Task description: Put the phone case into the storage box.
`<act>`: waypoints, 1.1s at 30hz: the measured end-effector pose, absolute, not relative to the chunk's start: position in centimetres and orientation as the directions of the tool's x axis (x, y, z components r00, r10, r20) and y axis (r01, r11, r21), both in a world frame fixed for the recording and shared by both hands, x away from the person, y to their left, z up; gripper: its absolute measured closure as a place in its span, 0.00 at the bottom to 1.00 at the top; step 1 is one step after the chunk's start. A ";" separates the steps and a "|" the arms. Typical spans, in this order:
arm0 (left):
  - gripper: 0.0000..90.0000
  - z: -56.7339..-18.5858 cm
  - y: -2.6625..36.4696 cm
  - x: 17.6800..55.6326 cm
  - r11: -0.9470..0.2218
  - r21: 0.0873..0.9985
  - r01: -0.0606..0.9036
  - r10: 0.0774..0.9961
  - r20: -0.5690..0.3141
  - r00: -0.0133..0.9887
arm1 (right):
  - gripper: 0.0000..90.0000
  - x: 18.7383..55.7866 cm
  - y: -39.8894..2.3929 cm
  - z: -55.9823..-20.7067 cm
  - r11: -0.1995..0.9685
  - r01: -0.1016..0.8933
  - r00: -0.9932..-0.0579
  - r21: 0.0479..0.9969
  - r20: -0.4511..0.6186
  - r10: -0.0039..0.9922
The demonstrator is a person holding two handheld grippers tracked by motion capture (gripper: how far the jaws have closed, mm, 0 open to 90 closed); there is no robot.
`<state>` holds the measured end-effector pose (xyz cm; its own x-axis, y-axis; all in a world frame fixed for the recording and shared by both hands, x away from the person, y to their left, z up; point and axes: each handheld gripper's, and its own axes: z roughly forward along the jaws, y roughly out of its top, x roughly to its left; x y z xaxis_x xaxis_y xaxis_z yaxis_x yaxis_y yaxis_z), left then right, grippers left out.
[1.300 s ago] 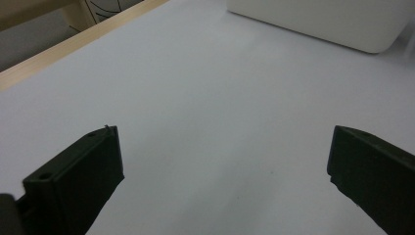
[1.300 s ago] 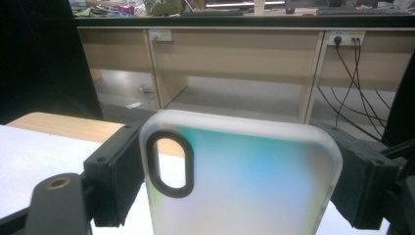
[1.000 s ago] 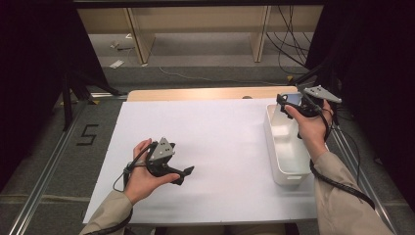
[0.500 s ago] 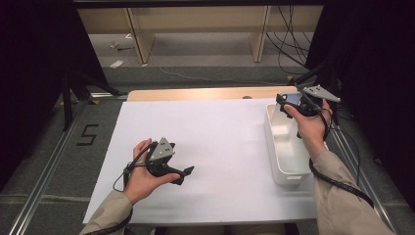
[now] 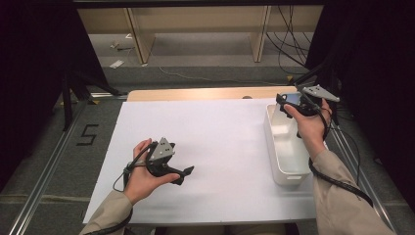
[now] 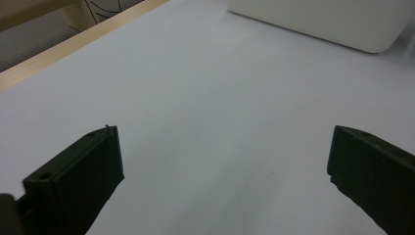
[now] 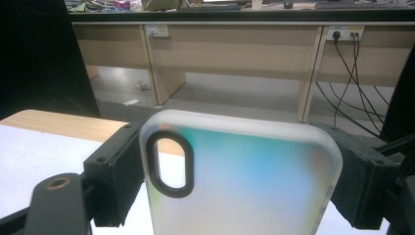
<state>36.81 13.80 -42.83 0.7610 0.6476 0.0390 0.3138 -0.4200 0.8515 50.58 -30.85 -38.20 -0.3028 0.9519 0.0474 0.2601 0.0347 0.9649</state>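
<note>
My right gripper (image 5: 289, 102) hangs over the far end of the white bin (image 5: 274, 147) and is shut on a phone case (image 7: 240, 181). The case is frosted, with a blue-green tint and a black oval camera cutout, and both black pads (image 7: 115, 171) press on its long sides. In the high view the phone case (image 5: 292, 99) shows as a small bluish patch between the jaws. My left gripper (image 5: 185, 174) rests low over the white table sheet (image 5: 220, 142) at the front left, jaws wide open, nothing between its fingers (image 6: 83, 181).
The white bin's corner (image 6: 342, 24) lies ahead of the left gripper. A wooden table edge (image 5: 195, 93) runs along the far side. Beyond it are wooden furniture legs and cables (image 7: 342, 73) on the floor. Black curtains flank both sides.
</note>
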 end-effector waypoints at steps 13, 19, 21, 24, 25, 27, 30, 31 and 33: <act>0.00 -42.8 13.8 36.8 -0.420 0.852 0.314 0.647 0.038 0.761 | 0.21 50.9 -30.8 -38.4 0.038 0.265 -0.302 0.963 0.046 0.952; 0.00 -42.8 13.8 36.8 -0.420 0.852 0.314 0.647 0.039 0.761 | 0.21 51.0 -30.8 -38.5 0.039 0.266 -0.301 0.963 0.044 0.953; 0.00 -42.8 13.8 36.8 -0.420 0.852 0.314 0.647 0.038 0.762 | 0.21 51.0 -30.8 -38.5 0.042 0.268 -0.301 0.963 0.042 0.953; 0.00 -42.8 13.8 36.8 -0.419 0.852 0.314 0.647 0.038 0.762 | 0.21 51.0 -30.8 -38.6 0.044 0.269 -0.300 0.962 0.041 0.953; 0.00 -42.8 13.8 36.8 -0.420 0.852 0.314 0.647 0.038 0.761 | 0.21 51.1 -30.8 -38.6 0.044 0.268 -0.301 0.962 0.041 0.953; 0.00 -42.8 13.8 36.8 -0.419 0.852 0.314 0.647 0.038 0.762 | 0.21 51.1 -30.8 -38.6 0.045 0.268 -0.301 0.962 0.039 0.953; 0.00 -42.8 13.8 36.8 -0.419 0.852 0.314 0.647 0.038 0.762 | 0.21 51.1 -30.7 -38.6 0.045 0.268 -0.301 0.962 0.039 0.953; 0.00 -42.8 13.8 36.8 -0.419 0.852 0.314 0.647 0.038 0.762 | 0.21 51.1 -30.7 -38.6 0.045 0.268 -0.301 0.962 0.039 0.953; 0.00 -42.8 13.8 36.8 -0.419 0.852 0.313 0.647 0.038 0.762 | 0.21 51.2 -30.7 -38.7 0.046 0.269 -0.300 0.962 0.039 0.953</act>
